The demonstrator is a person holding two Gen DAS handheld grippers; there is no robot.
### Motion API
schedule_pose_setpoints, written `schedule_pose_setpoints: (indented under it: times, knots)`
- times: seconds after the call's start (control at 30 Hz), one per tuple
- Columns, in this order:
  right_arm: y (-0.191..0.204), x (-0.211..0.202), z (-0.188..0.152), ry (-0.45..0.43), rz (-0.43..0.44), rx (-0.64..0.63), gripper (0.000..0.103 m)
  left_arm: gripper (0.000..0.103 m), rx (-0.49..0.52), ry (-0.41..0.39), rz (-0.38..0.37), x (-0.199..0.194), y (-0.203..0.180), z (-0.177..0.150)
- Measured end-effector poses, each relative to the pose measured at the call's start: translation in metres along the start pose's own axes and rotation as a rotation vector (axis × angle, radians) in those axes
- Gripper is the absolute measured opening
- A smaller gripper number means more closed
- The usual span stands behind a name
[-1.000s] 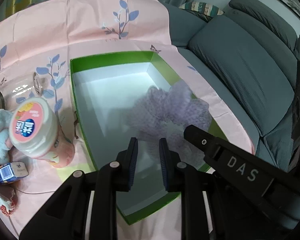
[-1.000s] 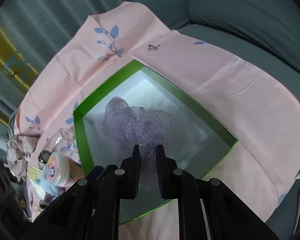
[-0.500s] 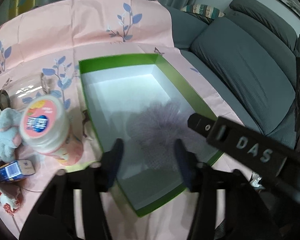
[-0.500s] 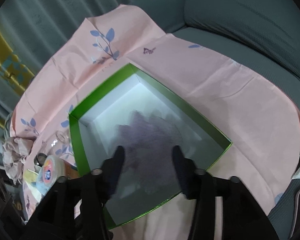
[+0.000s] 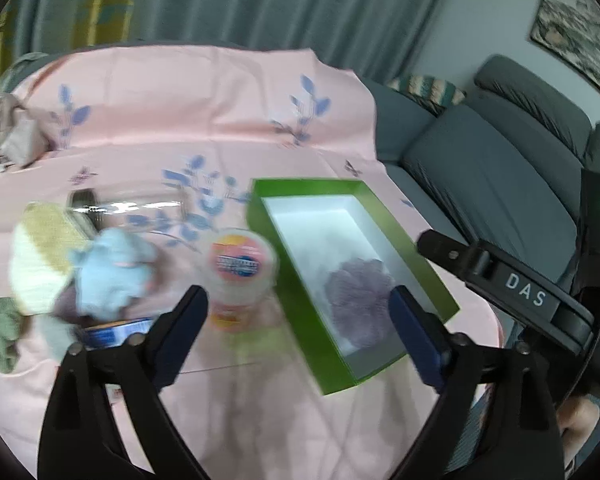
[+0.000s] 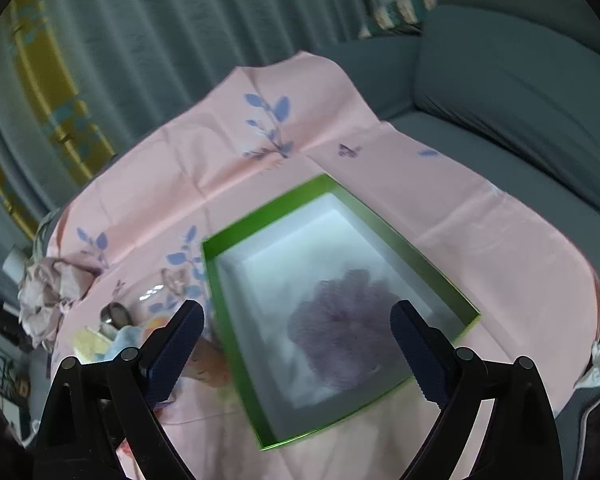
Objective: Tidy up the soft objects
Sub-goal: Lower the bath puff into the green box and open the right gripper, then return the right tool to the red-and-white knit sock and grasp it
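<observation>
**Mesh puff in the box, both tongs spread and empty**

Both views are smeared by motion. In the left view the clutter left of the box (image 5: 342, 280) is hard to read: a pale blue plush (image 5: 110, 272), a cream and yellow soft lump (image 5: 40, 252) behind it, a green knit piece (image 5: 2, 332) at the frame edge, and a blue-labelled item (image 5: 116, 330) half hidden behind the left finger. A clear glass (image 5: 132, 210) shows only as glints. The jar (image 5: 238, 268) with a pink and blue lid stands just beside the box's left wall.

Box: green outside, white inside, open-topped, on the pink cloth (image 5: 180, 128). One thing in it: a purple mesh puff (image 6: 340, 328), lying on the floor towards the near end (edges too blurred to tell whether it touches a wall).

Left gripper (image 5: 300, 320): jaws opening, spread wide, nothing between the pads; it hangs over the jar and the box's near corner. Right gripper (image 6: 296, 338): jaws opening too, wide, nothing gripped; the puff shows between its fingers, lying apart from them in the box.

Crumpled pinkish fabric (image 6: 50, 292) lies at the cloth's far left edge, partly cut off. Grey sofa (image 6: 520, 80) beyond.
</observation>
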State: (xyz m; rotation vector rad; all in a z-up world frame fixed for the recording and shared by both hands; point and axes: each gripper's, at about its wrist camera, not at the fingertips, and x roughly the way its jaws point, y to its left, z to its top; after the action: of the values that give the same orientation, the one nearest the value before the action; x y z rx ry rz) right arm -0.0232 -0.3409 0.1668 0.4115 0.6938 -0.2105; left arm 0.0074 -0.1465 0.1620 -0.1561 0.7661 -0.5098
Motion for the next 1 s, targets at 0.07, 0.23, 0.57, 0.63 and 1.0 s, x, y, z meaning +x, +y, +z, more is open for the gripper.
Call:
schedule_pose_setpoints:
  times: [0.07,0.23,0.57,0.63,1.0]
  knots:
    - [0.014,-0.006,-0.001,-0.011,0.025,-0.035,0.095,0.102,-0.028,-0.036,0.021,-0.016,0.013,0.0]
    - [0.054,-0.018,-0.009,-0.034,0.08,-0.146,0.099,0.102,-0.075,-0.085,0.084,-0.052,0.047,-0.003]
    - [0.146,-0.019,-0.053,0.054,0.293,-0.385,0.101,0.102,-0.211,-0.091,0.228,-0.091,0.126,-0.037]
    - [0.165,-0.013,-0.066,0.102,0.349,-0.423,0.101,0.102,-0.249,-0.077,0.243,-0.094,0.141,-0.045]
    - [0.201,0.049,-0.122,0.435,0.488,-0.428,0.101,0.1,-0.363,0.044,0.221,-0.058,0.186,-0.095]
